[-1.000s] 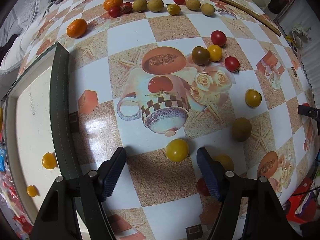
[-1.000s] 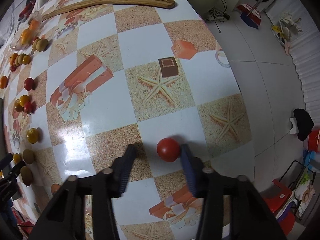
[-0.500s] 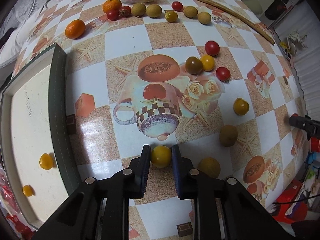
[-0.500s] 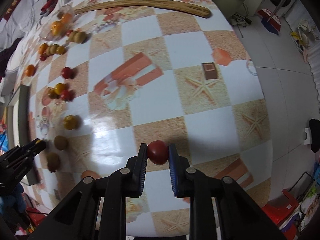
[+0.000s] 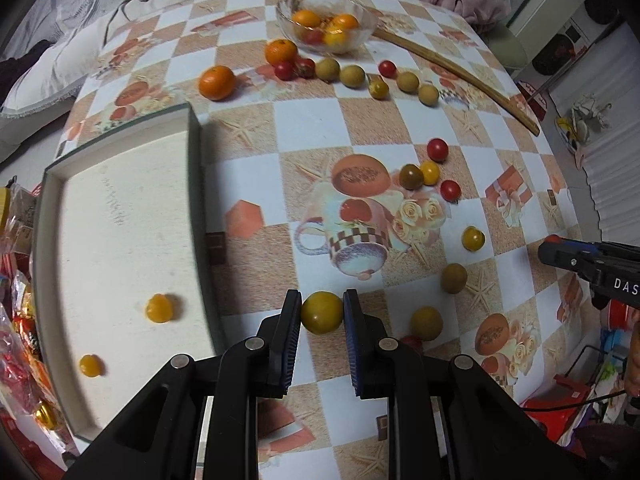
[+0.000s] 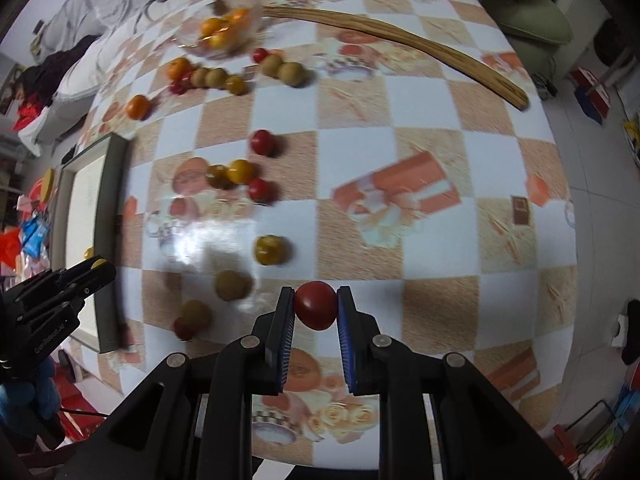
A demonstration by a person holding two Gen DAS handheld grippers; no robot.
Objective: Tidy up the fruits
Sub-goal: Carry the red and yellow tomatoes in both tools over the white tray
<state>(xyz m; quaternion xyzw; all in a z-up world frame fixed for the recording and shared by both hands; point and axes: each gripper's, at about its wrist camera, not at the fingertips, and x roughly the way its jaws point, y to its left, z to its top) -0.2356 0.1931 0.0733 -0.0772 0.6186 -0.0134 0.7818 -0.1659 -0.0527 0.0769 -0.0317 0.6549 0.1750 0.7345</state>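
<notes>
Nearest, the left gripper (image 5: 322, 314) pinches a yellow tomato (image 5: 322, 312) just right of the tray (image 5: 196, 208), and the right gripper (image 6: 315, 306) clamps a red tomato (image 6: 315, 305) farther right of it. In the tray lie 2 small yellow fruits (image 5: 159, 308). Beyond, right of the tray, about 8 loose fruits dot the cloth; farther still, about 9 more line up before the bowl (image 5: 326, 26). I judge the sorting barely begun.
</notes>
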